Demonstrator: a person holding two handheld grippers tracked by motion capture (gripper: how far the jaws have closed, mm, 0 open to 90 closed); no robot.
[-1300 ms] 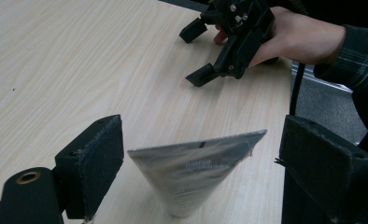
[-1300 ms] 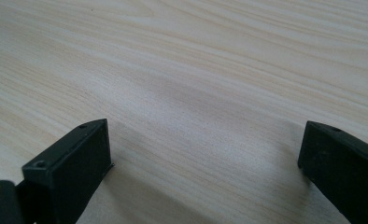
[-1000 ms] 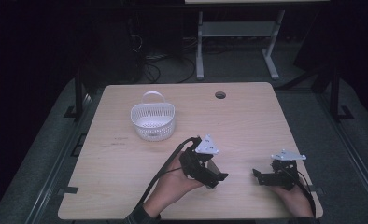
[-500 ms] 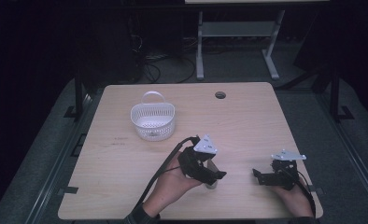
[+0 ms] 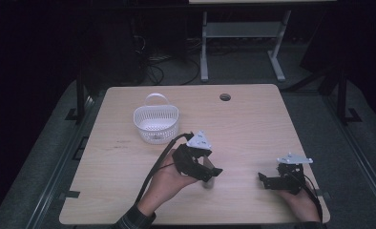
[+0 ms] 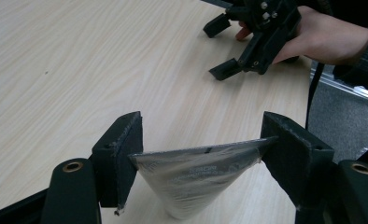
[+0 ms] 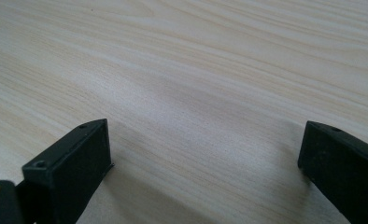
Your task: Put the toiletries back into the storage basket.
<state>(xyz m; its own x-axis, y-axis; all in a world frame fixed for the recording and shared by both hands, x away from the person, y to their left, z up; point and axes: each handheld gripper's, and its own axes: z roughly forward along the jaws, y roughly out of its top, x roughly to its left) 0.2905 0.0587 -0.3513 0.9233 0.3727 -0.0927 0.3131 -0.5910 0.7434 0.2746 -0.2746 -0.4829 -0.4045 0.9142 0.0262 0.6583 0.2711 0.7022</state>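
My left gripper (image 5: 209, 174) sits near the table's front middle, held in a hand. In the left gripper view its jaws (image 6: 201, 137) are shut on a silvery cone-shaped packet (image 6: 196, 179), wide end pinched flat between the pads and narrow end pointing down at the wood. The packet (image 5: 207, 184) shows as a pale spot below the jaws in the high view. My right gripper (image 5: 265, 180) rests low at the front right, jaws open and pointing left. Its own view (image 7: 205, 149) has only bare wood between the jaws. It appears again farther off (image 6: 222, 46), in a hand.
A white plastic basket (image 5: 156, 125) with a handle stands at the back left of the wooden table (image 5: 253, 129). A round cable hole (image 5: 225, 97) lies near the far edge. Black cables trail from both grippers toward the front edge.
The left gripper with its packet has shifted slightly left and turned a little. The right gripper has stayed put.
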